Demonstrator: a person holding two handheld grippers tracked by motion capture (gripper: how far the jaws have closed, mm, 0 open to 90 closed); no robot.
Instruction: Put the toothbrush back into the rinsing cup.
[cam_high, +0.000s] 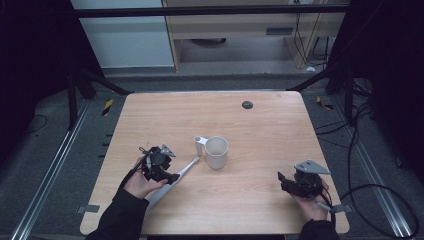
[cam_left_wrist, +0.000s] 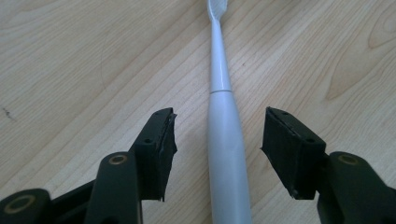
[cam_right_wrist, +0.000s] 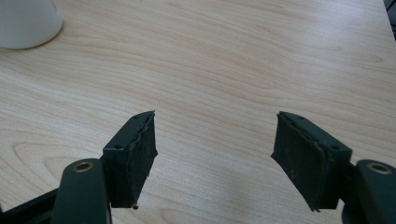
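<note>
A white toothbrush (cam_high: 188, 167) lies flat on the wooden table, its head pointing toward a white cup (cam_high: 216, 152) with a handle near the table's middle. My left gripper (cam_high: 172, 177) is low over the brush's handle. In the left gripper view the toothbrush (cam_left_wrist: 224, 140) runs between the two jaws, and the left gripper (cam_left_wrist: 217, 135) is open, with a gap on each side of the handle. My right gripper (cam_high: 281, 178) rests in the hand near the front right of the table. The right gripper (cam_right_wrist: 215, 140) is open over bare wood, and the cup (cam_right_wrist: 25, 23) shows at that view's top left.
A small dark round spot (cam_high: 247, 104) marks the far side of the table (cam_high: 280, 125). Black cables (cam_high: 380, 200) trail on the floor at the right. A metal frame surrounds the table, and a cabinet stands beyond it.
</note>
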